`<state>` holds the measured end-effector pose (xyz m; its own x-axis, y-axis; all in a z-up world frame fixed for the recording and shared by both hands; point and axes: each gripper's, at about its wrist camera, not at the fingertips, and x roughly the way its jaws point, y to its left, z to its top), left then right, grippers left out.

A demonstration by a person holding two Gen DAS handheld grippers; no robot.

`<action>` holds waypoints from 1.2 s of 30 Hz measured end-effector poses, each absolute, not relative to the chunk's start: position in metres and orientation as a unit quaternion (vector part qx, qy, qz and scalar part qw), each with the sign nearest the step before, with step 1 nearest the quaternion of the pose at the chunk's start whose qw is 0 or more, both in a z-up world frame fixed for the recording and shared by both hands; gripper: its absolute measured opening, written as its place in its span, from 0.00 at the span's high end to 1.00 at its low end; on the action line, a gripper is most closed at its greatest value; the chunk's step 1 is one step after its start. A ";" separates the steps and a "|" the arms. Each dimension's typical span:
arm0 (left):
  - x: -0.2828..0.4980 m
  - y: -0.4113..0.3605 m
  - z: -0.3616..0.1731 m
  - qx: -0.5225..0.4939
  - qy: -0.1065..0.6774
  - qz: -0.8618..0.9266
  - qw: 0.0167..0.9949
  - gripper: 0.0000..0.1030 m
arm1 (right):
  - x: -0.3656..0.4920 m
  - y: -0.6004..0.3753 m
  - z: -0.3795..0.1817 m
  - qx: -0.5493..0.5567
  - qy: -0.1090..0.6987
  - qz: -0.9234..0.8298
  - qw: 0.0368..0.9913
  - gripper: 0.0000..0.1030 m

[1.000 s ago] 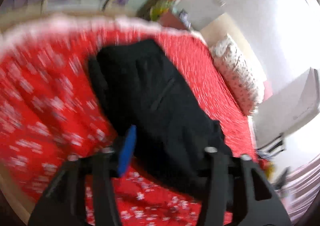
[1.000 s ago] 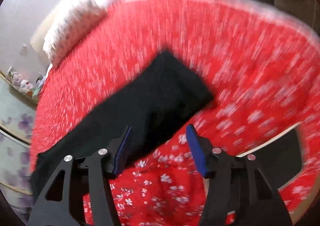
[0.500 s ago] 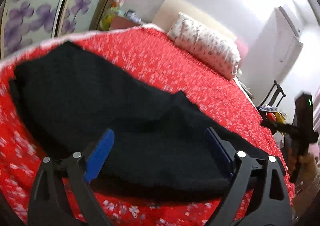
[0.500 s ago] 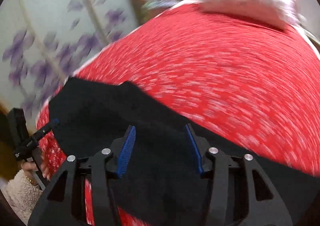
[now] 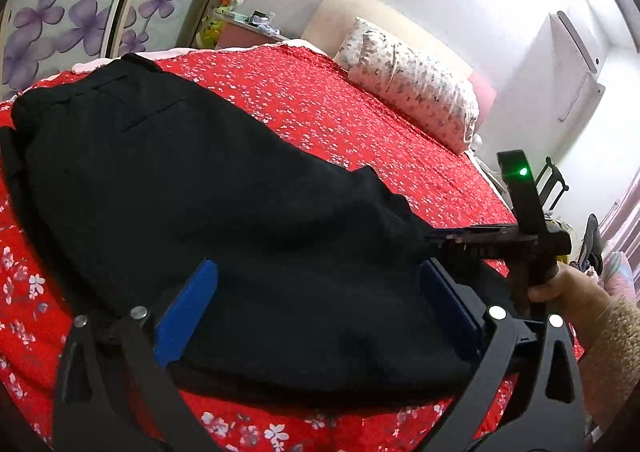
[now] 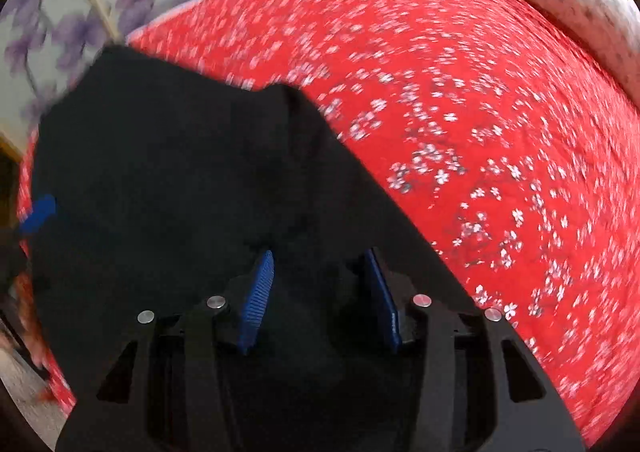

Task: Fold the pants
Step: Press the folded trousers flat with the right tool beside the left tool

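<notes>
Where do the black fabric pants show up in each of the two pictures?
Left wrist view: the black fabric pants fill the left and centre, running toward the lower right.
Right wrist view: they cover the left half and bottom.
Shared landmark: the red flowered bedspread under them, with the white patterned pillow at its far edge.

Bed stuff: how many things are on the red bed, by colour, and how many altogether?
Black: 1, the pants
White with flowers: 1, the pillow
Total: 2 on the bed
</notes>
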<state>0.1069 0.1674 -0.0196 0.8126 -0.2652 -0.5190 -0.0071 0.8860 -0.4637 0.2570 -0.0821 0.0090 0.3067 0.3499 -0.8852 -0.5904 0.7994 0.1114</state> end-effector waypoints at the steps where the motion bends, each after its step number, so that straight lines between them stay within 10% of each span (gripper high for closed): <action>1: 0.107 0.168 -0.020 -0.229 0.298 -0.070 0.924 0.02 | 0.260 -0.088 0.012 -0.081 0.508 0.296 0.805 0.55; 10: 0.107 0.169 -0.020 -0.230 0.298 -0.071 0.924 0.02 | 0.248 -0.091 0.005 -0.117 0.505 0.293 0.804 0.55; 17: 0.107 0.169 -0.021 -0.229 0.298 -0.071 0.924 0.02 | 0.225 -0.067 0.009 -0.222 0.454 0.283 0.815 0.92; 24: 0.108 0.169 -0.024 -0.230 0.302 -0.071 0.922 0.02 | 0.256 -0.066 0.022 -0.181 0.425 0.229 0.857 0.95; 27: 0.109 0.168 -0.024 -0.228 0.305 -0.069 0.922 0.02 | 0.255 -0.057 -0.007 -0.213 0.444 0.219 0.842 0.93; 29: 0.109 0.169 -0.024 -0.229 0.304 -0.069 0.922 0.02 | 0.250 -0.057 -0.002 -0.223 0.425 0.202 0.854 0.59; 31: 0.109 0.169 -0.024 -0.229 0.304 -0.069 0.922 0.02 | 0.249 -0.070 0.011 -0.198 0.423 0.183 0.865 0.46; 36: 0.109 0.169 -0.024 -0.229 0.305 -0.069 0.922 0.02 | 0.236 -0.164 0.061 0.025 0.420 0.224 0.879 0.46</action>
